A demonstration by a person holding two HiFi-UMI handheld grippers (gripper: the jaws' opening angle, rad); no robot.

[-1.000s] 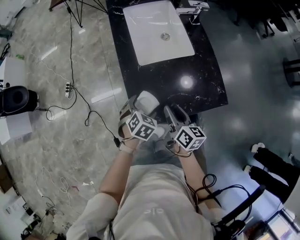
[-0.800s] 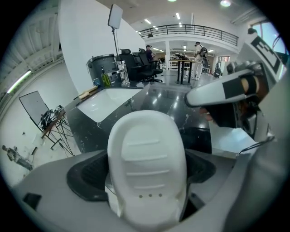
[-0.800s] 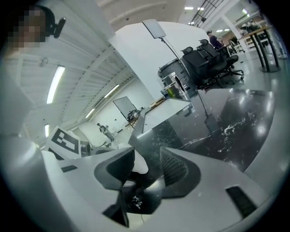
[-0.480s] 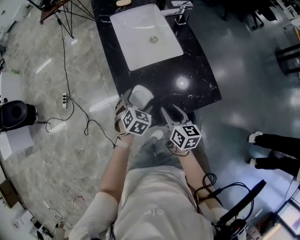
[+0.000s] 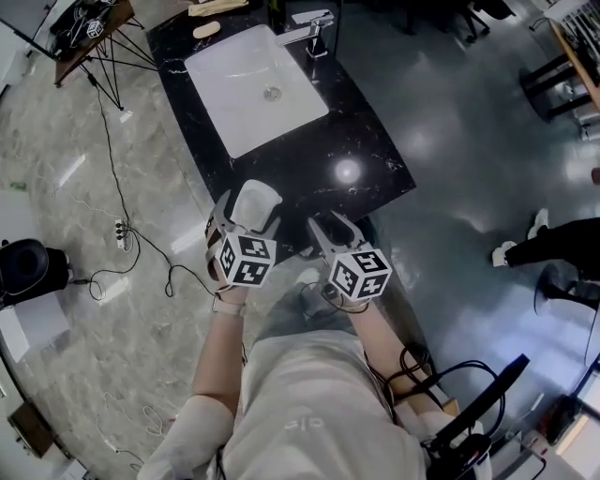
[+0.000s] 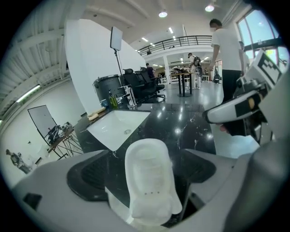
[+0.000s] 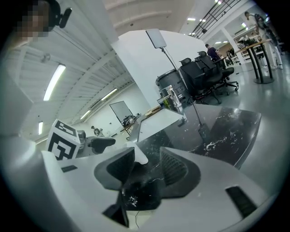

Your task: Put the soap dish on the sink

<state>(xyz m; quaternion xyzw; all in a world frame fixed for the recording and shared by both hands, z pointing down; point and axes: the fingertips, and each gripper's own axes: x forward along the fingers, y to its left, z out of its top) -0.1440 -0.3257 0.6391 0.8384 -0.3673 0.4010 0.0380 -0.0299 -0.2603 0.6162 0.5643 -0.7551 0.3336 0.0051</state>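
Held soap dish (image 5: 255,202) shifted left; faucet (image 5: 310,29) beside sink (image 5: 234,89).

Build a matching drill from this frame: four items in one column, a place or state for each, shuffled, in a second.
Column one
1. soap dish
2. right claw
3. basin
4. faucet

Column two
A. set into the black countertop
B. open, nothing between its jaws
C. gripped in the left claw
D. chrome, beside the basin's far end

Pairs: 1-C; 2-B; 3-A; 4-D
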